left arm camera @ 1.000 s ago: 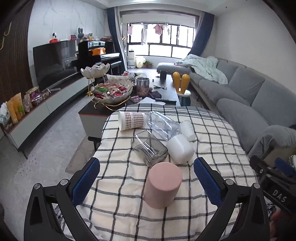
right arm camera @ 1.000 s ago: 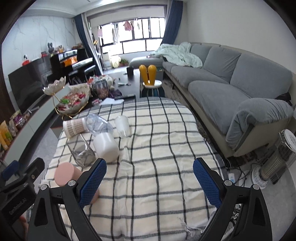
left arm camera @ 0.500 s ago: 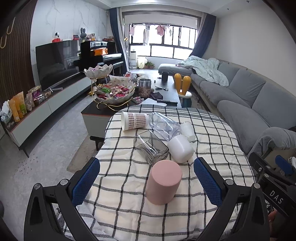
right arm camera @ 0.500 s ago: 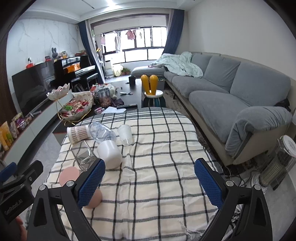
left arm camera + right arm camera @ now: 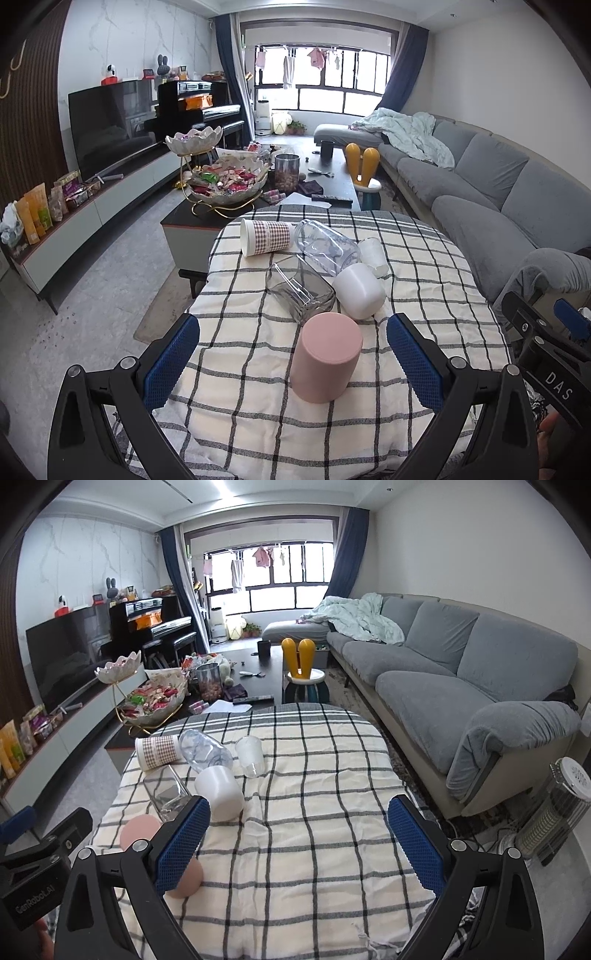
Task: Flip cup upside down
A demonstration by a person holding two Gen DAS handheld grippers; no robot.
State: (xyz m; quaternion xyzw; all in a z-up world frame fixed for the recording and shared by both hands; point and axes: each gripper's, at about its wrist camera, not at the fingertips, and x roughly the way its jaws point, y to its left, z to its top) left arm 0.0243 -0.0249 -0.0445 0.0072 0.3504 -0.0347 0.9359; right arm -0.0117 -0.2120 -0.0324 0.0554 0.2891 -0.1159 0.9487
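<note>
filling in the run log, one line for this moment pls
left gripper: open, pink cup between fingers, untouched | right gripper: open, over tablecloth | pink cup: flat end up

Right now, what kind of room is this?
Most likely a home living room: a long grey sofa, a big TV and a piano stand around the checked-cloth table with cups on it.

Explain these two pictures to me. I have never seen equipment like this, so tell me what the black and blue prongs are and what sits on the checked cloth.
The prongs are hand-held grippers, one per hand, each carrying its own camera. The left gripper stands open around the upside-down pink cup, not touching it. The right gripper is open over bare tablecloth, holding nothing. Lying behind the pink cup: a white cup, a square glass, a clear bottle, a checked paper cup and a small frosted cup.
</note>
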